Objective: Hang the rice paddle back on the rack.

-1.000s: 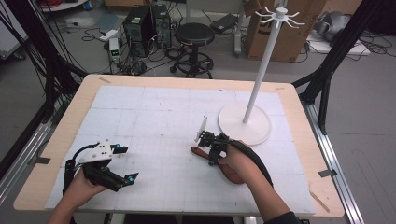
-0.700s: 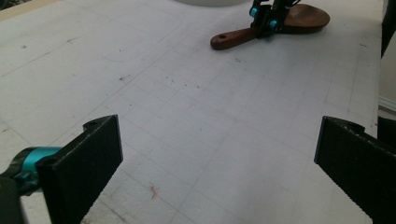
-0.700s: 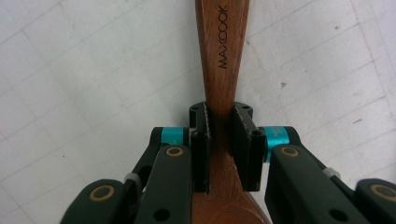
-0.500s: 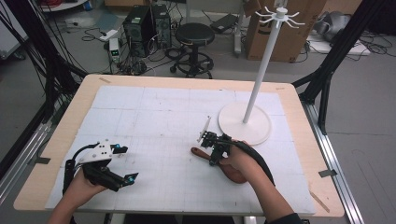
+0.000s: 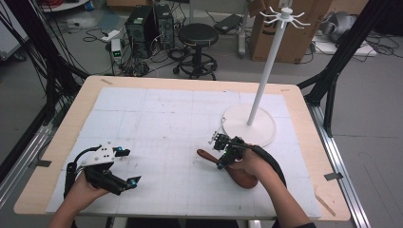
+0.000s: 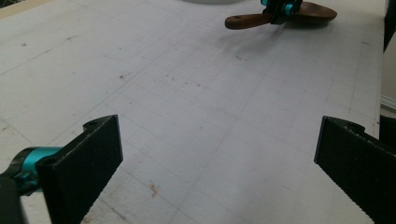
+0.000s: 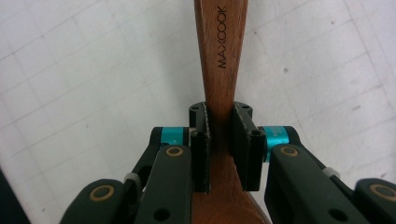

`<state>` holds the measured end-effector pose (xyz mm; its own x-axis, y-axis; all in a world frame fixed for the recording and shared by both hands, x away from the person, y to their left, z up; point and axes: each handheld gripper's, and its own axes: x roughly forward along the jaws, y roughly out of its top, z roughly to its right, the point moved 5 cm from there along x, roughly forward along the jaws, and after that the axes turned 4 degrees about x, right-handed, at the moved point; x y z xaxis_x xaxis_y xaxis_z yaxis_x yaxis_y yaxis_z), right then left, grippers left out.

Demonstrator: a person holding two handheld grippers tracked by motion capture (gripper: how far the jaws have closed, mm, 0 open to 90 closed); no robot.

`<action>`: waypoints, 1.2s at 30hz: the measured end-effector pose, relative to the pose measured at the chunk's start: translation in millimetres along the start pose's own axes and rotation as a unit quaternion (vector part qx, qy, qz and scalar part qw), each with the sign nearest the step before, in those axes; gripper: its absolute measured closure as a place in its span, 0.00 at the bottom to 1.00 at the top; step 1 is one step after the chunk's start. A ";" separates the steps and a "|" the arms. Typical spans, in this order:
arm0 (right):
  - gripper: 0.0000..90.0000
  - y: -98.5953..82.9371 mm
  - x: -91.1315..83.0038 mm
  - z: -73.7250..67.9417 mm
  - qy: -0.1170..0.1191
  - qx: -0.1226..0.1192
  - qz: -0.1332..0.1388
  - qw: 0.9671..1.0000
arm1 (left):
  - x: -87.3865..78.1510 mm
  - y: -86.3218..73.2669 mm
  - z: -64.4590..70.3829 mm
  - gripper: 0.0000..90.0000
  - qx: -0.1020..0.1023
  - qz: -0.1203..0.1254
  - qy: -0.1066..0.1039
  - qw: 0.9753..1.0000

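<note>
A brown wooden spoon (image 5: 207, 156) lies on the white mat right of centre, its bowl toward the person and its handle pointing left. My right gripper (image 5: 220, 163) is shut on the spoon's neck. In the right gripper view the jaws of this gripper (image 7: 220, 122) clamp the handle (image 7: 222, 51), which is marked MAXCOOK. My left gripper (image 5: 131, 166) is held over the front left of the mat, open with nothing in it. The left gripper view has this gripper's (image 6: 218, 129) jaws wide apart over bare mat, with the spoon (image 6: 245, 20) and the right gripper (image 6: 280, 6) far off.
A white rack stand (image 5: 259, 90) with a round base (image 5: 259, 130) rises just behind the right gripper, with hooks at its top. The white gridded mat (image 5: 157, 123) covers the wooden table. A stool and computer cases stand on the floor beyond the far edge.
The right hand and its gripper have shifted slightly to the right while holding the spoon. The left gripper has stayed where it was.
</note>
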<state>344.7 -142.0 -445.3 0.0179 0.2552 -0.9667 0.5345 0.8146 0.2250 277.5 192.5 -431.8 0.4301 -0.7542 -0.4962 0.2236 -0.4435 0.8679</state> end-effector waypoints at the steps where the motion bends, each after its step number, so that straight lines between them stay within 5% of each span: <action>1: 0.87 -2.4 -1.2 1.5 0.001 -0.001 0.006 1.000 | 0.2 0.0 0.0 0.02 0.000 0.000 0.000 1.000; 12: 0.87 -22.8 -18.2 10.1 0.041 0.007 0.074 0.996 | 1.0 -0.1 0.2 0.02 -0.001 0.001 0.000 1.000; 26: 0.87 -41.3 -46.3 20.4 0.042 0.020 0.118 0.992 | 1.7 -0.4 0.0 0.02 -0.002 -0.001 0.001 1.000; 36: 0.87 -44.1 -65.6 25.5 0.057 0.022 0.168 0.984 | 1.6 -0.7 -0.2 0.02 -0.001 -0.003 0.000 1.000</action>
<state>341.5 -208.0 -394.9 0.1069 0.5642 -0.8187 0.5514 0.6515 0.5210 278.3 191.7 -433.2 0.4296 -0.7513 -0.5009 0.2274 -0.4468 0.8652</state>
